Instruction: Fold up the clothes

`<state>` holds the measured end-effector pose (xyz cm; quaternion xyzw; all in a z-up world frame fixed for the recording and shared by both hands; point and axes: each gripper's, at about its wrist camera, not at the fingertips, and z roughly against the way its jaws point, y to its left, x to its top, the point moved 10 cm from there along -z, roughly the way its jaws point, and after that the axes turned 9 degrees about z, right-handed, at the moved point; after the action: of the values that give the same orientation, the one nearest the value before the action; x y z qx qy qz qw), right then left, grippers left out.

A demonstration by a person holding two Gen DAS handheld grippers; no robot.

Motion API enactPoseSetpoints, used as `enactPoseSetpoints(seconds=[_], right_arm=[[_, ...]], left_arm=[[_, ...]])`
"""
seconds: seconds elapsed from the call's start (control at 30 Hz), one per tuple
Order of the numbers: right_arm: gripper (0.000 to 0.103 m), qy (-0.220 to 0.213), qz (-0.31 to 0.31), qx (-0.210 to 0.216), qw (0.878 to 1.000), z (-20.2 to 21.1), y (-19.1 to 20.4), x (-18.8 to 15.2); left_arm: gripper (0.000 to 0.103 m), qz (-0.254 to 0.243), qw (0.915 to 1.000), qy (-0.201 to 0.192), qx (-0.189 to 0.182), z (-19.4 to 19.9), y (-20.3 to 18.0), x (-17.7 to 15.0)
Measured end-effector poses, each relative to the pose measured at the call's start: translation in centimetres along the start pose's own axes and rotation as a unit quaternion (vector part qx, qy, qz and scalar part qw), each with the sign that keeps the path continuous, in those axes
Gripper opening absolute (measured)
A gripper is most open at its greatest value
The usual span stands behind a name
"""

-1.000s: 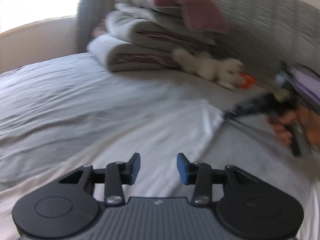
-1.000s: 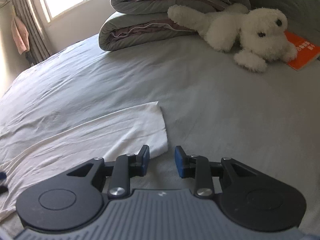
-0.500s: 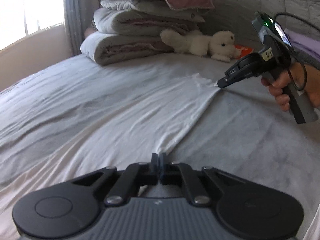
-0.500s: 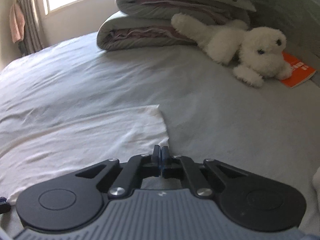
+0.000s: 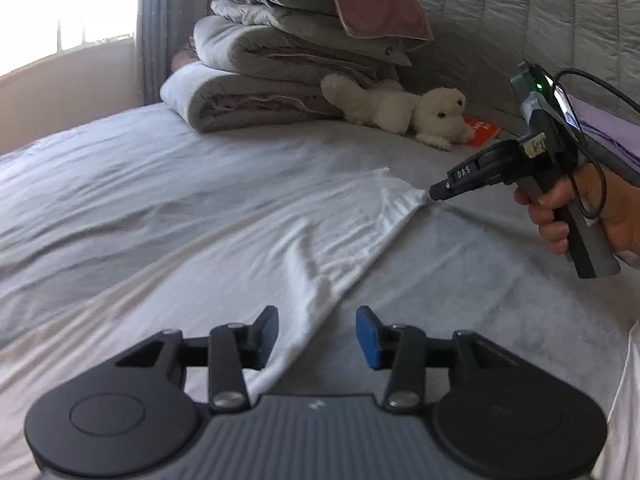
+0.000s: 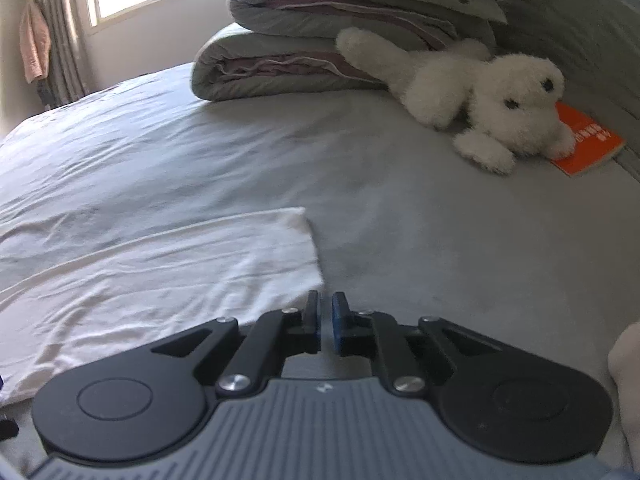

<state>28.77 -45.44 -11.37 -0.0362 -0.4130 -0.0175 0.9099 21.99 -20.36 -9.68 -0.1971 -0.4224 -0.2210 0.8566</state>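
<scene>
White garment [image 5: 320, 240] lies spread flat on the grey bed sheet [image 5: 120, 184], its long edge running from betw. the left gripper [image 5: 316, 336] fingers out to the right gripper [image 6: 325, 320] at the far corner. Left jaws are opening, standing well apart, cloth edge betw. them but pads not pressing it. Right jaws also opening, only a narrow gap so far; the garment corner sits just ahead and left of its tips, and I see nothing pinched in the gap. In the left-wrist view that gripper's tip looks to touch the bunched corner, can't tell more. Beyond the right tongs: plush dog [image 6: 480, 96], orange book [image 6: 588, 140], stacked quilts [image 5: 280, 72].

Step, prob.: edge laid down and let go, early in the fold. Next needs a fresh pinch on both ends of one edge, thin single layer, w/o grabbing the sheet under it.
</scene>
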Motion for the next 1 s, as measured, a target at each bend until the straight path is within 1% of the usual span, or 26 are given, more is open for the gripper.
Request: enactPoseSetpoints(seconds=[0.03, 0.07, 0.13, 0.3, 0.37, 0.5, 0.63, 0.7, 0.8, 0.87, 1.0], right_arm=[[0.016, -0.001, 0.002, 0.005, 1.0, 0.1, 0.5, 0.1], [0.023, -0.002, 0.004, 0.01, 1.0, 0.3, 0.9, 0.2], [0.031, -0.003, 0.007, 0.02, 1.0, 0.7, 1.9, 0.4], [0.032, -0.001, 0.023, 0.04, 0.999, 1.8, 4.3, 0.3], [0.034, 0.0, 0.03, 0.046, 0.998, 2.4, 5.4, 0.3], [0.037, 0.001, 0.041, 0.061, 0.997, 3.6, 7.8, 0.4], [0.038, 0.001, 0.05, 0.08, 0.996, 4.9, 10.6, 0.6], [0.038, 0.001, 0.062, 0.092, 0.994, 5.4, 12.4, 0.8], [0.038, 0.0, 0.087, 0.113, 0.99, 5.8, 15.5, 1.2], [0.038, -0.003, 0.108, 0.13, 0.986, 5.8, 17.8, 1.6], [0.038, -0.016, 0.156, 0.172, 0.973, 5.2, 23.1, 2.6]], left_arm=[[0.05, 0.003, 1.0, -0.002, 0.006, 0.3, 0.5, 0.2], [0.05, 0.006, 0.9999, -0.003, 0.012, 0.7, 1.1, 0.4], [0.051, 0.013, 0.9996, -0.005, 0.026, 1.5, 2.5, 0.7], [0.053, 0.048, 0.9965, -0.007, 0.068, 4.1, 6.9, 1.1], [0.056, 0.065, 0.9939, -0.006, 0.088, 5.5, 8.7, 1.2], [0.057, 0.093, 0.9873, -0.005, 0.128, 8.7, 11.8, 1.0], [0.057, 0.12, 0.9788, -0.003, 0.166, 11.8, 14.7, 0.2], [0.057, 0.125, 0.9748, -0.003, 0.185, 13.1, 16.1, -0.3], [0.057, 0.123, 0.9667, -0.006, 0.225, 14.6, 19.0, -1.0], [0.057, 0.123, 0.9606, -0.006, 0.249, 15.4, 21.3, -1.5], [0.057, 0.127, 0.9508, -0.001, 0.282, 16.2, 25.9, -2.5]])
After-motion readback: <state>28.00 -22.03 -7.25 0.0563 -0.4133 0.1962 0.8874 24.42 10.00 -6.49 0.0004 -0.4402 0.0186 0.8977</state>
